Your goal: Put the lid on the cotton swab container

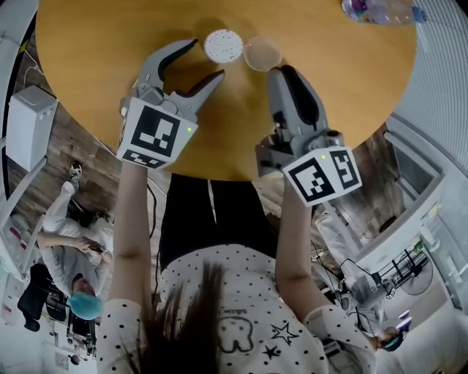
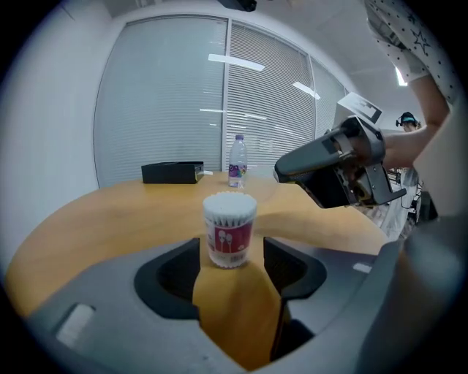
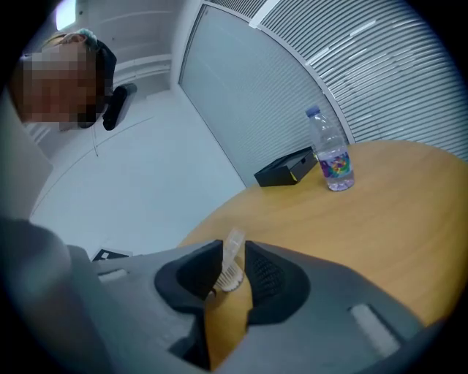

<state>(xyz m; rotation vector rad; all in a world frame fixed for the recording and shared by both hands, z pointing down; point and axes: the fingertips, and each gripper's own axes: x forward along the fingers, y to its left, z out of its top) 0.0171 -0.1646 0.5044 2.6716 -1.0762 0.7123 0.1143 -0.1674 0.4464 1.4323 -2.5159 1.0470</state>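
The cotton swab container stands upright and uncovered on the round wooden table, its white swab tips showing. My left gripper is open, with the container just off its fingertips and neither pad touching it. To the right, my right gripper is shut on the clear round lid, pinched by its rim. In the head view the lid hangs close beside the container on its right. The right gripper also shows in the left gripper view, above and right of the container.
A water bottle and a black box stand at the table's far side. The table's near edge runs under both grippers. People work on the floor at lower left.
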